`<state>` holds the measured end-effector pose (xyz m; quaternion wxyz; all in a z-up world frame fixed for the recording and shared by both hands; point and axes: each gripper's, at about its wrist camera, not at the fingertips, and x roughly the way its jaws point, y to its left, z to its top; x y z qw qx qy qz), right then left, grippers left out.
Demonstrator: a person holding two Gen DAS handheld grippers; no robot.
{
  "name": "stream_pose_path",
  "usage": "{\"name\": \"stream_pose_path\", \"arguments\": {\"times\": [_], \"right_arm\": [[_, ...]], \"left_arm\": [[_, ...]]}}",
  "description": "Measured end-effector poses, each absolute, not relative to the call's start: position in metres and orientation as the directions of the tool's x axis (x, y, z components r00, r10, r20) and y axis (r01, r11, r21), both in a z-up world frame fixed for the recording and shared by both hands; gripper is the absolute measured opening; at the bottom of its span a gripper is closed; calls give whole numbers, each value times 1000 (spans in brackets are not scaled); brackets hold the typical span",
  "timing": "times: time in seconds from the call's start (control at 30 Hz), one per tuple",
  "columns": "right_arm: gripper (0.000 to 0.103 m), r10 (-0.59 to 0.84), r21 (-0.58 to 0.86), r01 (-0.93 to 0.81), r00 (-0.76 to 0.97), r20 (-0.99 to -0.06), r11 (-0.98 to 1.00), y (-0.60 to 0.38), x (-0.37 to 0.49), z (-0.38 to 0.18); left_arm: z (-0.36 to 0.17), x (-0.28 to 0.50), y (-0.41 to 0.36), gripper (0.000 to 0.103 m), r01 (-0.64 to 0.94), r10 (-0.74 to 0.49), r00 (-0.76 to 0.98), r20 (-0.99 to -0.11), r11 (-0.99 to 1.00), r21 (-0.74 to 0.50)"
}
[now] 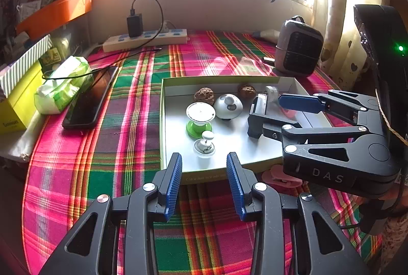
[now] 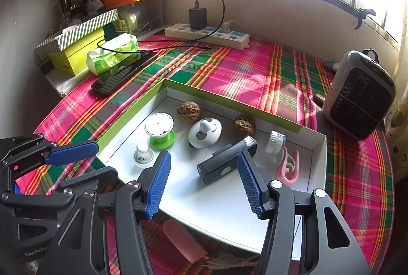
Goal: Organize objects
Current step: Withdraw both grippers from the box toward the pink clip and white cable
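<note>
A shallow white box with a green rim sits on the plaid cloth. It holds two walnuts, a green-footed white stand, a white dome, a small white knob piece, a dark rectangular device, a white round cap and a pink clip. My left gripper is open and empty at the box's near edge. My right gripper is open and empty over the box, just short of the dark device.
A pink flat piece and a pale cable lie on the cloth by the box. A phone, tissue pack, yellow box, power strip and small heater ring the table.
</note>
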<state>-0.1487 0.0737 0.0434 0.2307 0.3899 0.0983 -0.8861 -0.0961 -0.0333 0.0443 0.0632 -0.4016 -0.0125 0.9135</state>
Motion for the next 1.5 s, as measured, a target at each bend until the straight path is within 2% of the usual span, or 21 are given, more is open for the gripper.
{"name": "stream_pose_path", "arguments": {"times": [0.37, 0.8, 1.5], "right_arm": [[56, -316, 17, 428, -639, -701, -904, 98, -116, 48], [56, -256, 13, 347, -663, -703, -938, 130, -87, 34], [56, -358, 59, 482, -560, -747, -874, 97, -89, 7]], "left_arm": [[46, -80, -25, 34, -137, 166, -669, -725, -986, -99], [33, -69, -5, 34, -192, 229, -629, -743, -972, -137], [18, -70, -23, 34, -129, 215, -607, -765, -977, -172]]}}
